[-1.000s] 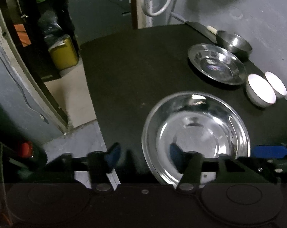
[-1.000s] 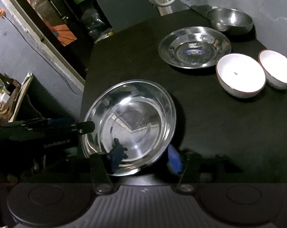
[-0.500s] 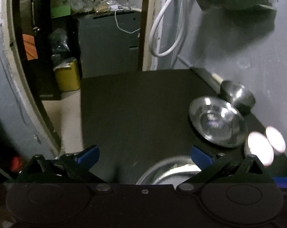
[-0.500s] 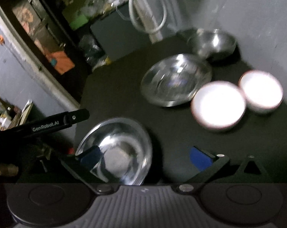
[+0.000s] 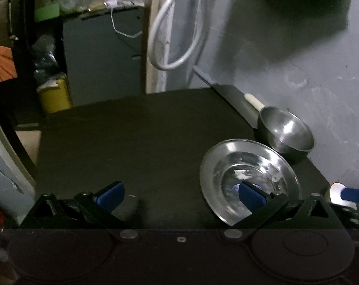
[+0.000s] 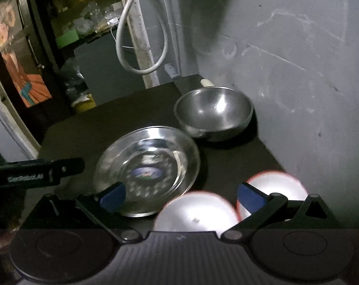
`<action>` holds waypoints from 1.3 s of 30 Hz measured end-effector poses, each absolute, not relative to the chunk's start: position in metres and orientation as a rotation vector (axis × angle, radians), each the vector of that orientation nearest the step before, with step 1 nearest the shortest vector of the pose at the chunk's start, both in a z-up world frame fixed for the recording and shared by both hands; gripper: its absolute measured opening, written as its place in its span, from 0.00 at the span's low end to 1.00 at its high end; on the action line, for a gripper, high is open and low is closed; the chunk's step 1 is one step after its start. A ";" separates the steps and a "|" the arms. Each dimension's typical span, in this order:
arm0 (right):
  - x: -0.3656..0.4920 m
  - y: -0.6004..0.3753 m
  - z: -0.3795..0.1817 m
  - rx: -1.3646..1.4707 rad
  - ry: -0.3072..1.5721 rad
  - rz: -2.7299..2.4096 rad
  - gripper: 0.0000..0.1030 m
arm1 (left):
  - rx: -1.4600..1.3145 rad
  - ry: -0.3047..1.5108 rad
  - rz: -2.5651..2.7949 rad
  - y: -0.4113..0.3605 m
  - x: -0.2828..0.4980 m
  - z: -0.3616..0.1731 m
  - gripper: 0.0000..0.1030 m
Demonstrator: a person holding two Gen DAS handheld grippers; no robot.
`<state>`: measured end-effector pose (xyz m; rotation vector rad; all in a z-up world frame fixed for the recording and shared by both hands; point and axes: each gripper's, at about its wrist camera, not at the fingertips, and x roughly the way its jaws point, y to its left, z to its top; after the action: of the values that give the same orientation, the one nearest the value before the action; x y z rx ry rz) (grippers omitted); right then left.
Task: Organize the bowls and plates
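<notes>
both tongs are spread wide and carry nothing. the left gripper (image 5: 180, 196) hangs over bare black table (image 5: 132, 142), its right pad in front of the steel plate (image 5: 248, 178) at about 3 o'clock in its view. the right gripper (image 6: 180, 196) looks down on the same plate (image 6: 147, 168) at 9 o'clock of centre, and the near white bowl (image 6: 196, 211) sits between its pads at 6 o'clock, untouched as far as i can tell, though it is blurred. a second white bowl (image 6: 276, 185) lies just beside it at 4 o'clock, partly behind the right pad. the steel bowl (image 6: 214, 114) stands at 12 o'clock, close to the wall (image 6: 298, 71), just beyond the plate.

the dishes cluster along the wall side, probably so like can go with like. my guess is the wide spread is readiness for a bowl rim, the near white one being the likeliest next pick.
</notes>
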<state>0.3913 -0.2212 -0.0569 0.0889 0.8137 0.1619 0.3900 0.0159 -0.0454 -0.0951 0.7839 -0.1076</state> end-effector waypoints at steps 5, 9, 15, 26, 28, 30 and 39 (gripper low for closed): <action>0.408 -0.215 -0.067 0.009 0.822 0.190 0.97 | -0.125 0.828 -0.096 0.008 0.405 -0.057 0.98; 0.419 -0.210 -0.075 -0.039 0.842 0.213 0.81 | -0.146 0.850 -0.112 0.005 0.408 -0.062 0.91; 0.428 -0.212 -0.085 -0.014 0.875 0.232 0.62 | -0.147 0.872 -0.140 -0.003 0.413 -0.065 0.74; 0.440 -0.217 -0.091 0.082 0.898 0.238 0.37 | -0.122 0.925 -0.169 -0.016 0.421 -0.075 0.24; 0.440 -0.218 -0.093 0.098 0.897 0.233 0.35 | -0.101 0.919 -0.179 -0.017 0.420 -0.075 0.24; 0.440 -0.219 -0.094 0.114 0.897 0.228 0.29 | -0.074 0.911 -0.191 -0.016 0.419 -0.073 0.24; 0.432 -0.211 -0.089 0.149 0.867 0.262 0.26 | -0.036 0.870 -0.190 -0.006 0.406 -0.062 0.23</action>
<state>0.4317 -0.2115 -0.0895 0.1494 0.8674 0.2616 0.4058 -0.0057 -0.0615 -0.0364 0.8699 -0.1902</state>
